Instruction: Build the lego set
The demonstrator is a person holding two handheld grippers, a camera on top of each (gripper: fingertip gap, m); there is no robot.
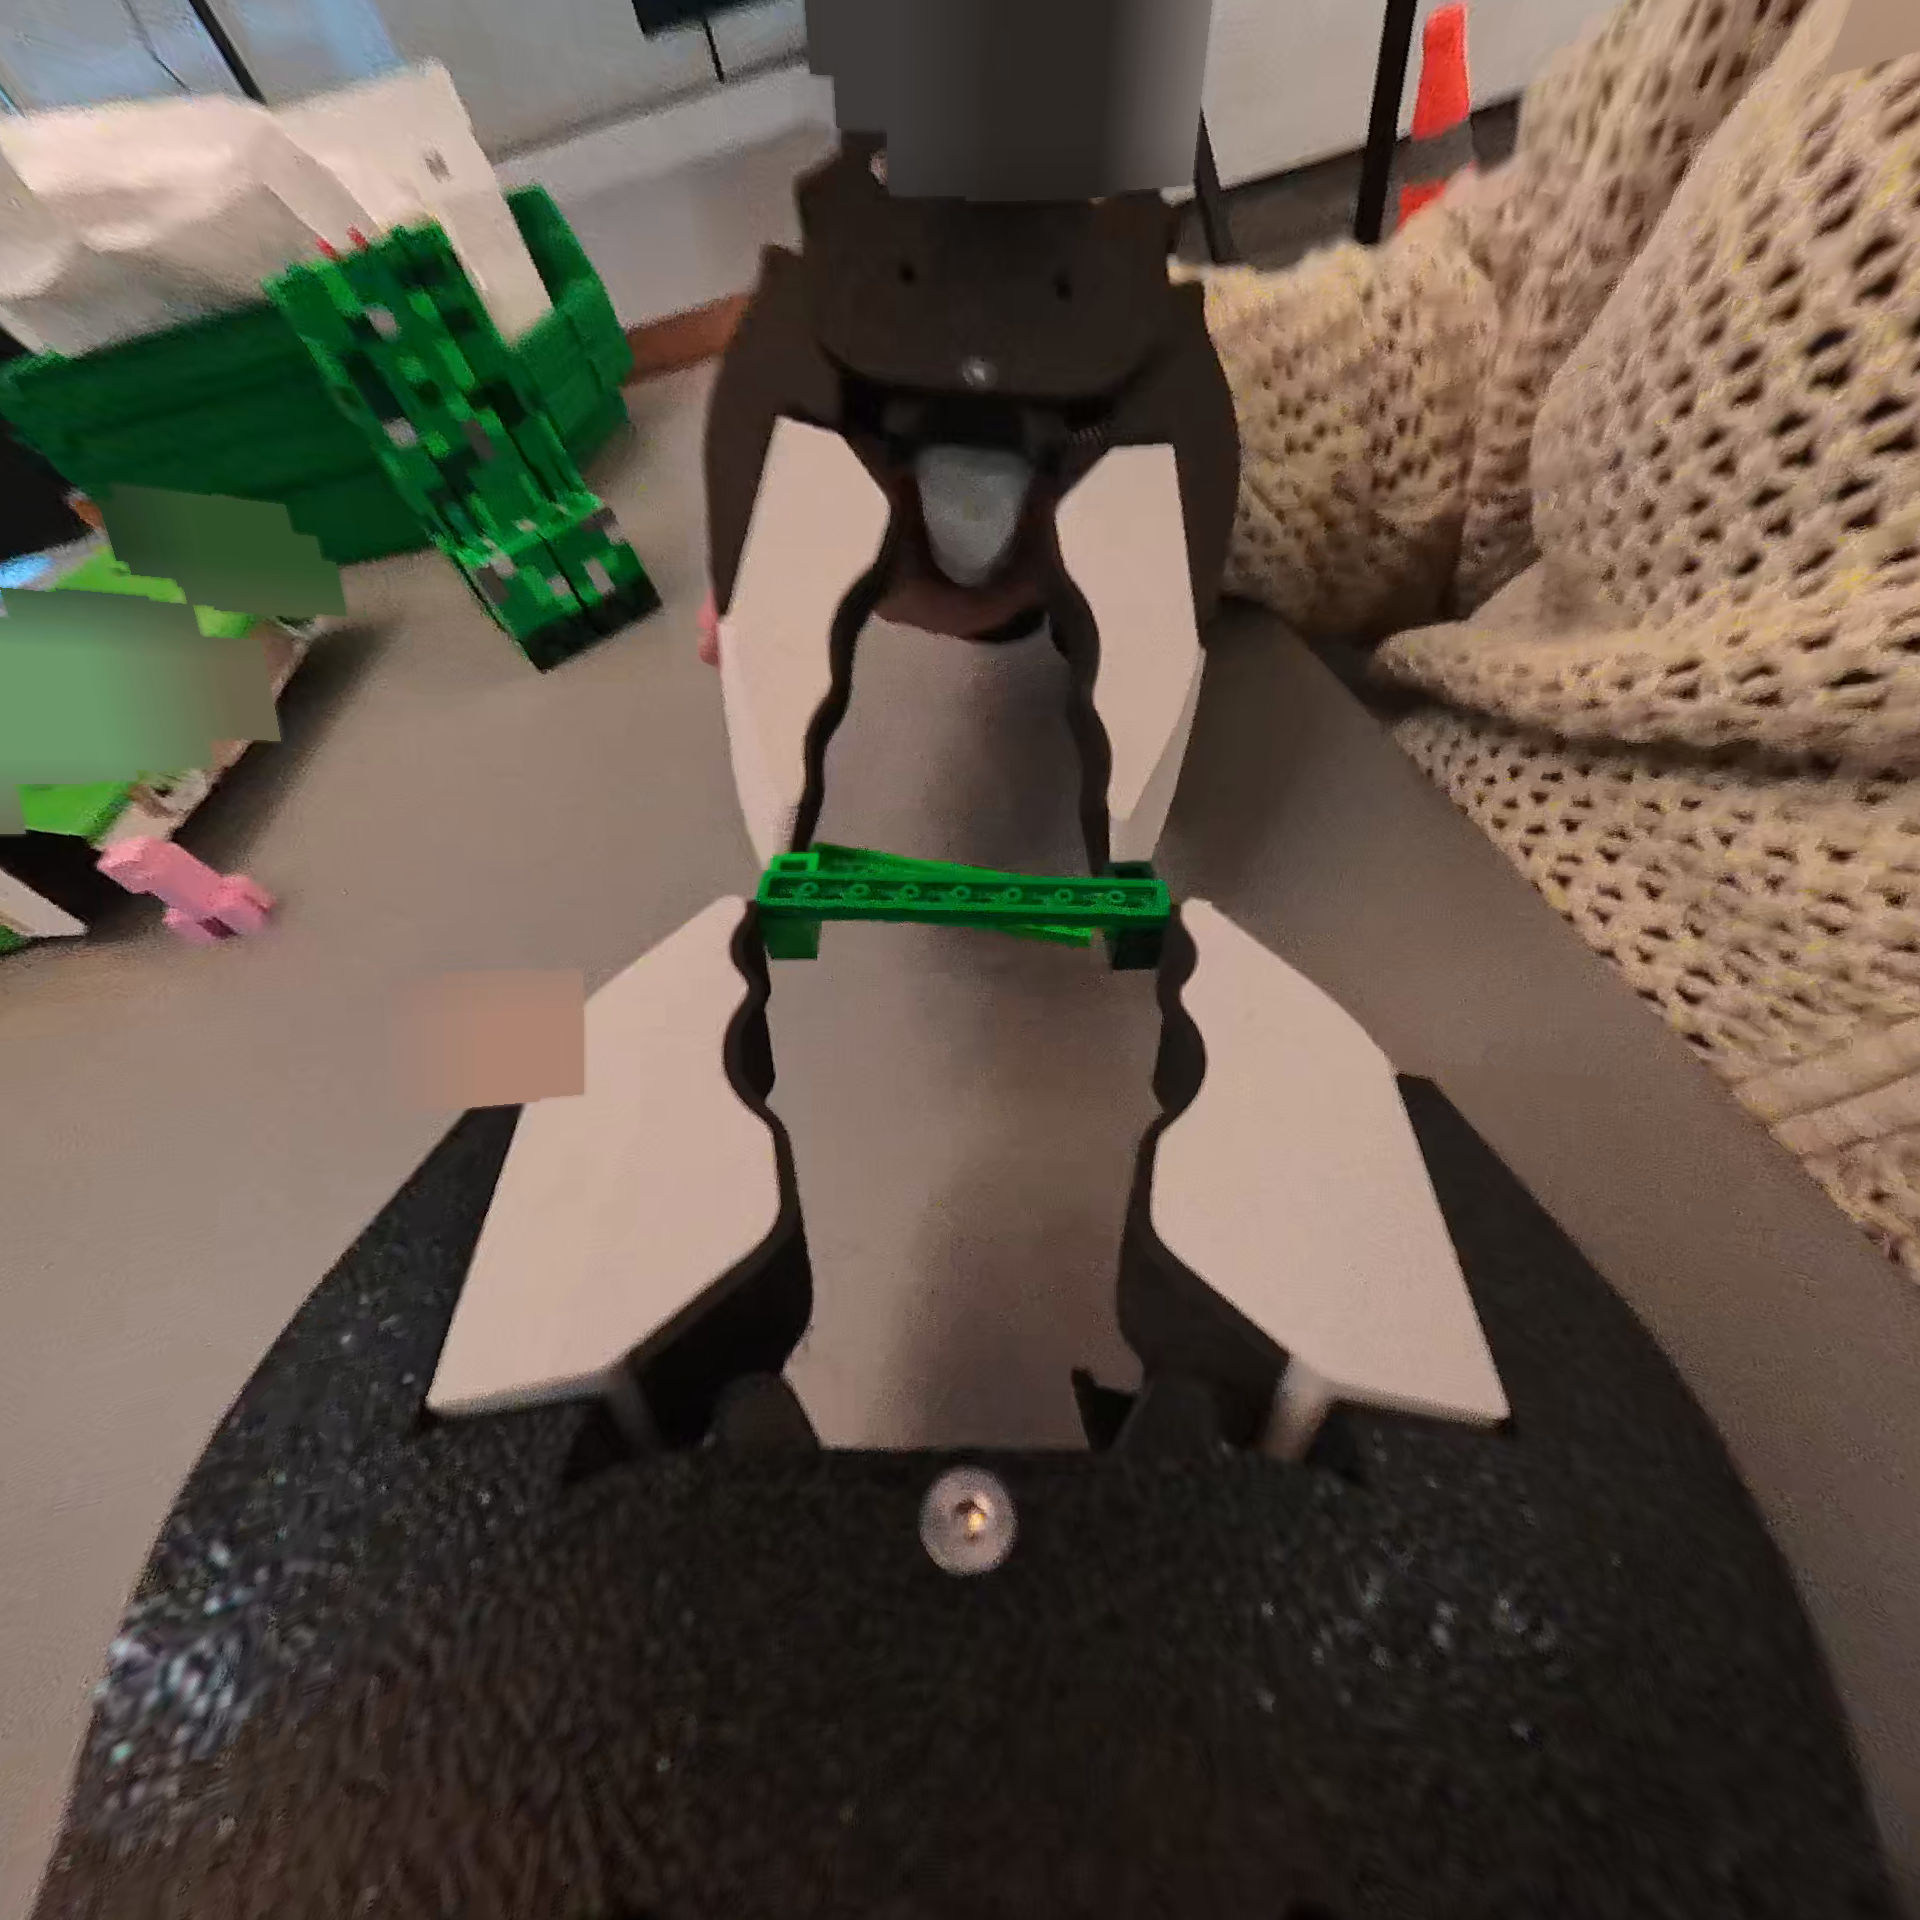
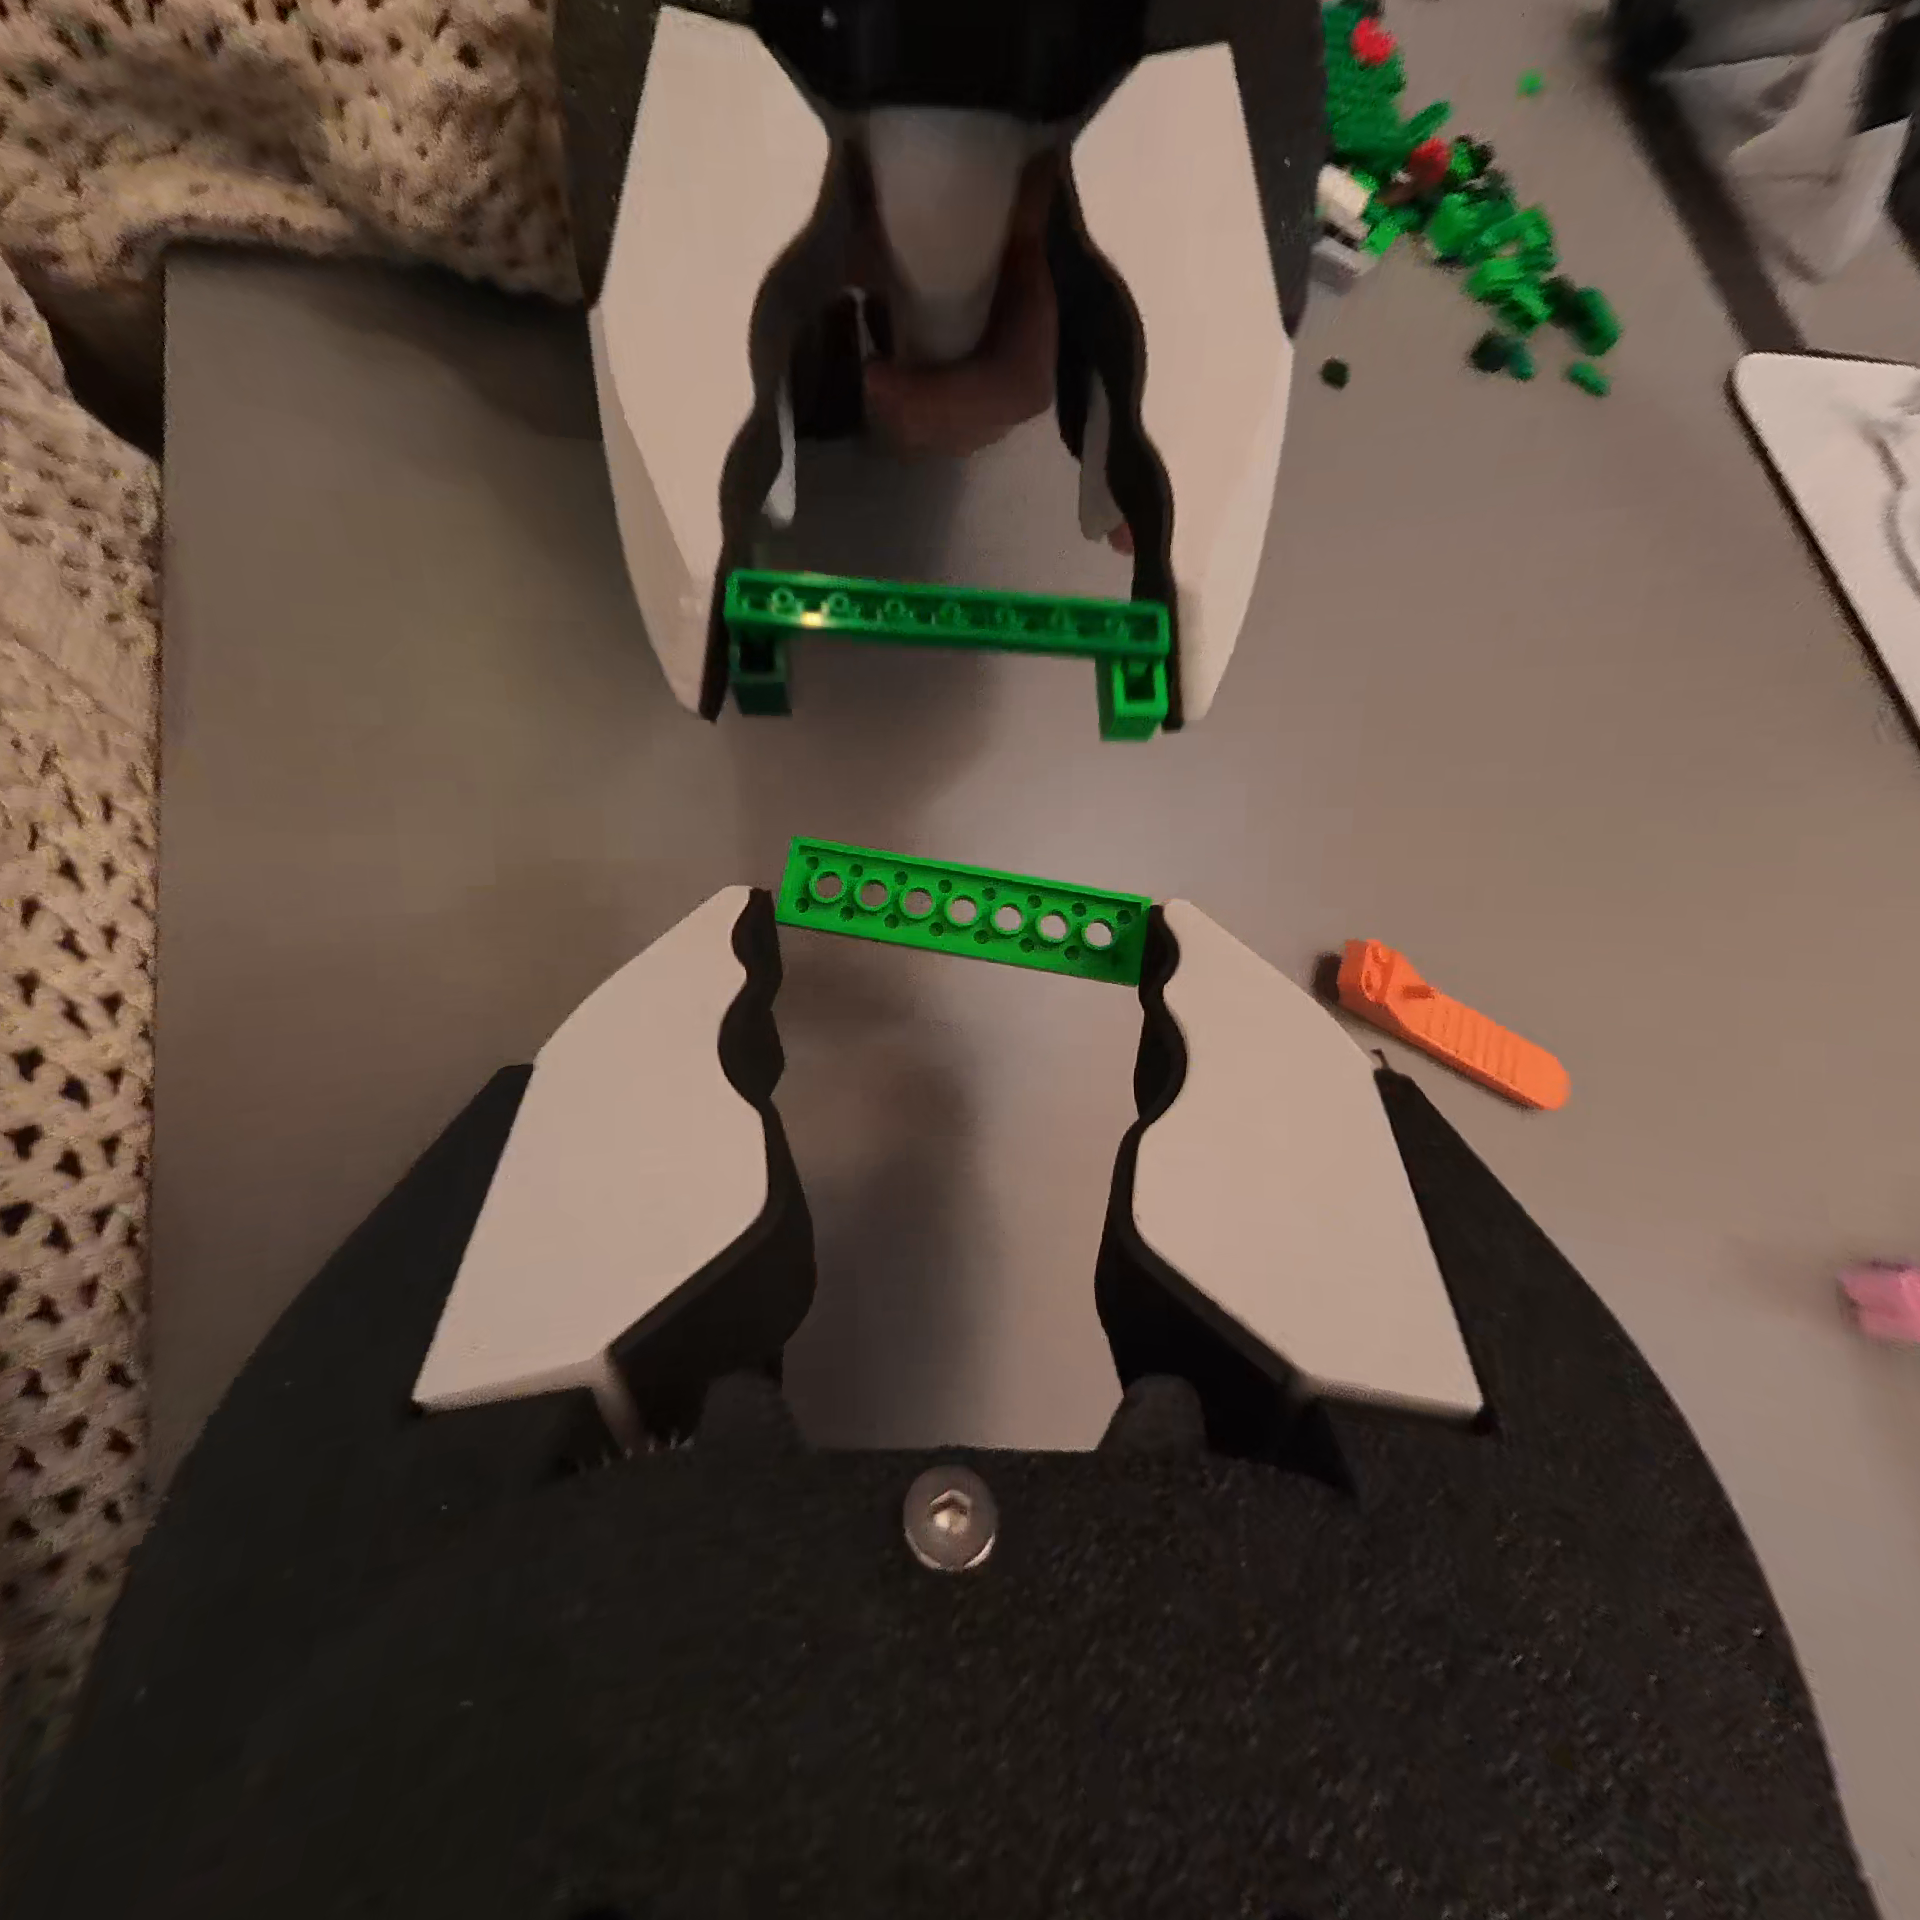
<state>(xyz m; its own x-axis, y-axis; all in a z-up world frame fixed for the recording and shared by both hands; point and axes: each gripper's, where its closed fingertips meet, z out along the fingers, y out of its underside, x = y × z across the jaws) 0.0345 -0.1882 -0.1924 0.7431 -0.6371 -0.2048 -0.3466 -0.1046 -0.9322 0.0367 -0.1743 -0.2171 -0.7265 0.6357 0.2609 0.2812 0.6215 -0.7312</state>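
In the left wrist view my left gripper is shut on a green bridge piece, a long studded plate with a small brick under each end, held by its ends above the grey table. My right gripper faces it closely, and its flat green plate shows edge-on just behind the bridge. In the right wrist view my right gripper is shut on the green plate, with its underside tubes facing the camera. The left gripper holds the bridge piece a short gap beyond.
A green blocky model and a pink piece lie at the left. A knitted blanket borders the table. An orange brick separator, a pile of green bricks and a white tray lie to the right. Both grippers' tips are close together, under 4 cm apart. The orange brick separator lies around 11 centimetres away from my right fingertips.
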